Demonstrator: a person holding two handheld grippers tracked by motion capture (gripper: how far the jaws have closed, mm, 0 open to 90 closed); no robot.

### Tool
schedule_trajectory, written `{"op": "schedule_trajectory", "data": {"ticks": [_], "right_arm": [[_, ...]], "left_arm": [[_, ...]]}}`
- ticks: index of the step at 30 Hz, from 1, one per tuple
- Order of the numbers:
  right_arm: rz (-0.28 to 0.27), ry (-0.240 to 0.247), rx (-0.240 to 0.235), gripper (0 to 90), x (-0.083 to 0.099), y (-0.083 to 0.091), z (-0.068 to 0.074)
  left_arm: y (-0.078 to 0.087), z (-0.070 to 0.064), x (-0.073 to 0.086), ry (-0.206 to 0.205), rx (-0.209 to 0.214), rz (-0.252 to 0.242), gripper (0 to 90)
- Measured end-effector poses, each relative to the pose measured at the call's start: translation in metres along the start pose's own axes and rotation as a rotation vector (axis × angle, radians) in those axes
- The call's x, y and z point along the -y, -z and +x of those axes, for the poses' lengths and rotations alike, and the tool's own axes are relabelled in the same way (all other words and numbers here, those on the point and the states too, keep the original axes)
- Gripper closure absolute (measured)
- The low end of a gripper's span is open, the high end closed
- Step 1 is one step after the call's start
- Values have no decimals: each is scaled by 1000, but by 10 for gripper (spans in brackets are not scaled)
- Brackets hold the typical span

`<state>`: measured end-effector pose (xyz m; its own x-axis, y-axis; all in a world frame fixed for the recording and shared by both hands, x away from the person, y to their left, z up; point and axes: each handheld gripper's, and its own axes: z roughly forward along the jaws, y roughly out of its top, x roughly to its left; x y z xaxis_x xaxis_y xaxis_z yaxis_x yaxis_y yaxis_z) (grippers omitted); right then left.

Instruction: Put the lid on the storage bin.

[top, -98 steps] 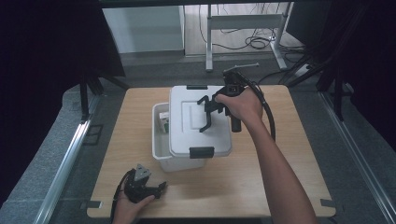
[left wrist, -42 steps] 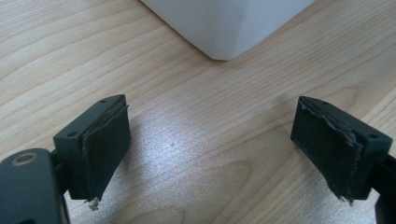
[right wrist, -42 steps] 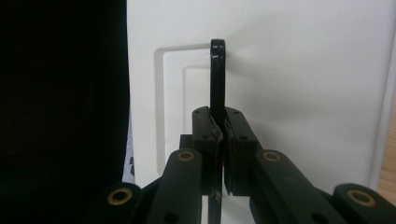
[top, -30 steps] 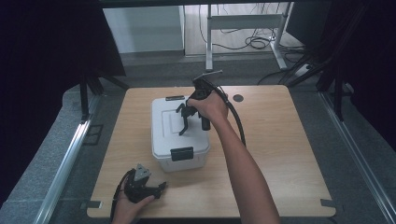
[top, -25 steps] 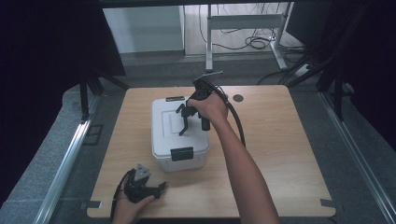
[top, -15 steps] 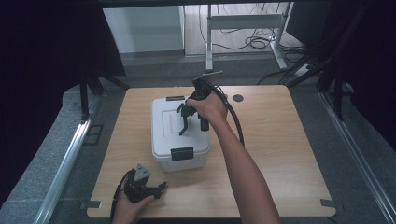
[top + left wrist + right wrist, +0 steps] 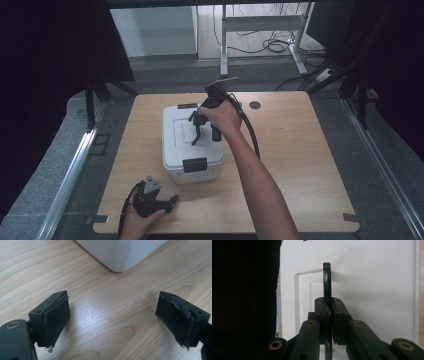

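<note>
A white plastic box (image 7: 196,172) stands at the middle of the wooden table (image 7: 300,165), its white lid (image 7: 176,140) lying flat on top. The lid's black handle (image 7: 327,277) stands upright, and my right gripper (image 7: 329,303) is shut on it from above; from the high view the same gripper (image 7: 196,134) sits over the lid's centre. My left gripper (image 7: 171,201) rests at the table's front left, held by a hand. Its jaws stand wide open (image 7: 112,312) over bare wood, a corner of the box (image 7: 120,252) just ahead.
A black latch (image 7: 194,164) sits on the box's front face and another latch (image 7: 187,106) at its back. A dark round grommet (image 7: 255,105) is set in the table's far side. Bare wood lies to the right of the box.
About three seconds ago the lid was held off to the right over the open box; now it lies squarely on the box. Over the last second nothing visibly moved.
</note>
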<state>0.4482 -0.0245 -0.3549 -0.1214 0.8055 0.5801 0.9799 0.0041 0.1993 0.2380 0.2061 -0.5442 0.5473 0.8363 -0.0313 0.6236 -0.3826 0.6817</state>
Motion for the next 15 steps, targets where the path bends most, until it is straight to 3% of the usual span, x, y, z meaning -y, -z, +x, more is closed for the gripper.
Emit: {"op": "schedule_trajectory", "data": {"ticks": [7, 10, 15], "right_arm": [[-3, -6, -1, 839, -1, 3, 4], [-3, 3, 31, 842, 1, -2, 6], [-14, 3, 30, 843, 2, -8, 3]], "left_arm": [[0, 0, 0, -1, 1, -1, 118], [0, 0, 0, -2, 0, 0, 118], [0, 0, 0, -2, 1, 0, 118]]}}
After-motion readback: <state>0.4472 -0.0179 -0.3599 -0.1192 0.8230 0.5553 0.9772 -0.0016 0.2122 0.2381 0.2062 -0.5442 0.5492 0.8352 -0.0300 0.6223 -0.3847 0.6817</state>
